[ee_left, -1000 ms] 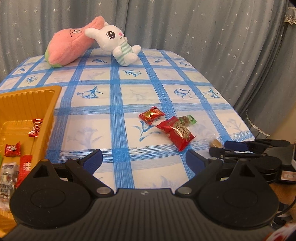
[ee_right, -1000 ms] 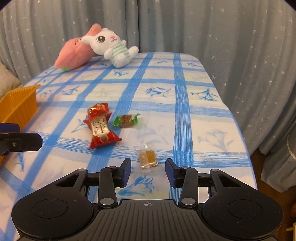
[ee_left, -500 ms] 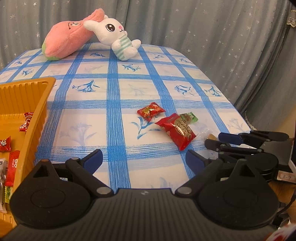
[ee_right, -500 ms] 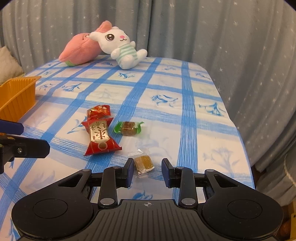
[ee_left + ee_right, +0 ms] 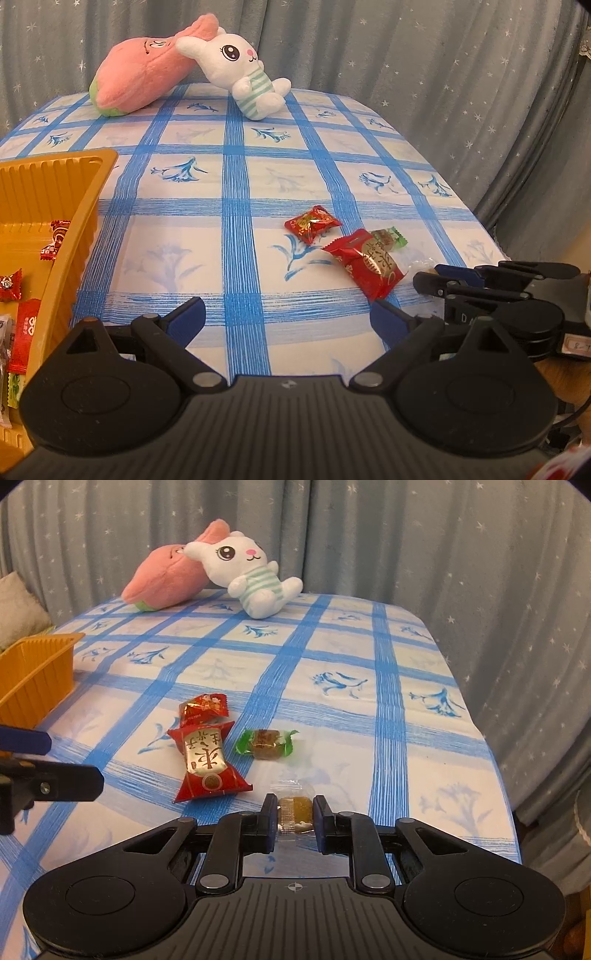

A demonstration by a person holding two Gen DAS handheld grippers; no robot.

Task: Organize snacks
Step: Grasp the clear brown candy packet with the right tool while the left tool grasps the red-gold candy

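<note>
My right gripper [image 5: 294, 799] is shut on a small amber candy in clear wrap [image 5: 295, 808] lying on the blue-checked tablecloth near the front edge. Just beyond it lie a large red packet [image 5: 208, 762], a small red candy [image 5: 203, 709] and a green-wrapped candy [image 5: 266, 743]. My left gripper [image 5: 286, 308] hangs open over bare cloth with nothing between its fingers, left of the same red packet [image 5: 369, 266]. The orange tray [image 5: 66, 177] on the left holds several wrapped snacks.
A pink plush [image 5: 144, 70] and a white rabbit plush [image 5: 243, 74] lie at the table's far end against a grey starred curtain. The table drops off at its right edge [image 5: 495, 775]. The tray's wall [image 5: 37, 672] stands at the left.
The right jaws have come together around the amber candy and now press on it. The left gripper stays open, and its view has shifted only slightly.
</note>
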